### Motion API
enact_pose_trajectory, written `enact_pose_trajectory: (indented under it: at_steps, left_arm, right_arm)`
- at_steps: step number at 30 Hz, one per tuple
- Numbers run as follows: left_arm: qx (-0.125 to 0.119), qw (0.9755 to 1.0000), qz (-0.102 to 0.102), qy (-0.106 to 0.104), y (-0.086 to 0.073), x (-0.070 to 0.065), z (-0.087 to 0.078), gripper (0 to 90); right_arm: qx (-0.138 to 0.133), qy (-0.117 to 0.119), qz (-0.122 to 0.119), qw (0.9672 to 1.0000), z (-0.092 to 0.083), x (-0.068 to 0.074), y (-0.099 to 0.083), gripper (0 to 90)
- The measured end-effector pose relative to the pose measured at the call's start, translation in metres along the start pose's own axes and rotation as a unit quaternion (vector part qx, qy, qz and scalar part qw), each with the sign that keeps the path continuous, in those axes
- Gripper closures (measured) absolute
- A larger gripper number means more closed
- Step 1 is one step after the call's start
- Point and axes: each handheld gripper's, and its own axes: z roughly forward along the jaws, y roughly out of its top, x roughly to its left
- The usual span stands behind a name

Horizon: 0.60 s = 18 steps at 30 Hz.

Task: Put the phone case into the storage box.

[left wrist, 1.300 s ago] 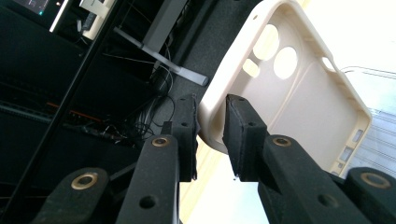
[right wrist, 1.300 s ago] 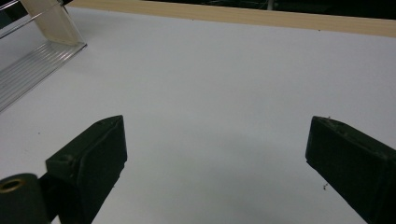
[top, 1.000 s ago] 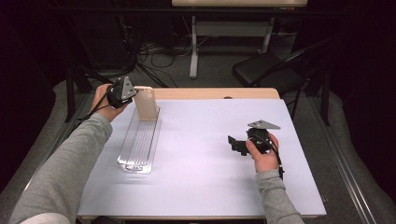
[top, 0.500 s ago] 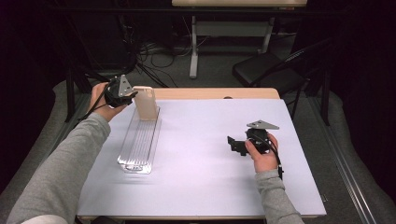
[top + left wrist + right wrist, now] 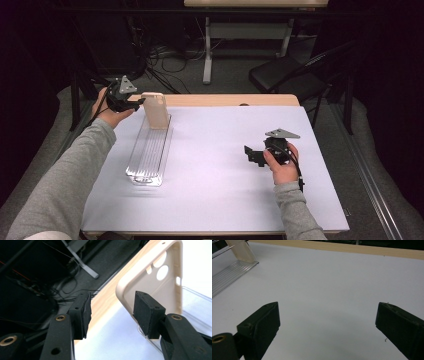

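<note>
A beige phone case stands upright in the far end of a clear ridged rack on the left of the table. My left gripper sits just left of the case, level with its top. In the left gripper view the jaws have just been opening. The case stands beyond the right pad, its edge showing in the gap, and neither pad presses it. My right gripper rests low on the right side of the table, open, with bare mat between its jaws.
A white mat covers the table, with a wooden strip along the far edge. The right gripper view shows the rack and case at far left. A dark chair and cables lie beyond the table.
The left gripper's jaws have opened off the phone case and drawn slightly back to the left. The case stays upright in the rack. The right gripper has not moved.
</note>
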Motion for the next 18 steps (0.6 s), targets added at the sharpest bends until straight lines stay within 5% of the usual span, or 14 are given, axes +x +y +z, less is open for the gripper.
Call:
enact_pose_trajectory:
  at_steps: [8, 18]
  left_arm:
    - [0.016, 0.9974, -0.058, -0.039, -0.002, 0.005, 0.000, 43.5]
    - [0.020, 0.9895, -0.126, -0.068, -0.006, 0.011, 0.000, 34.3]
  right_arm:
    - [-0.001, 0.001, 0.000, 1.0000, 0.000, 0.000, 0.000, 5.4]
    - [0.003, 0.002, -0.004, 1.0000, 0.001, 0.001, 0.000, 5.6]
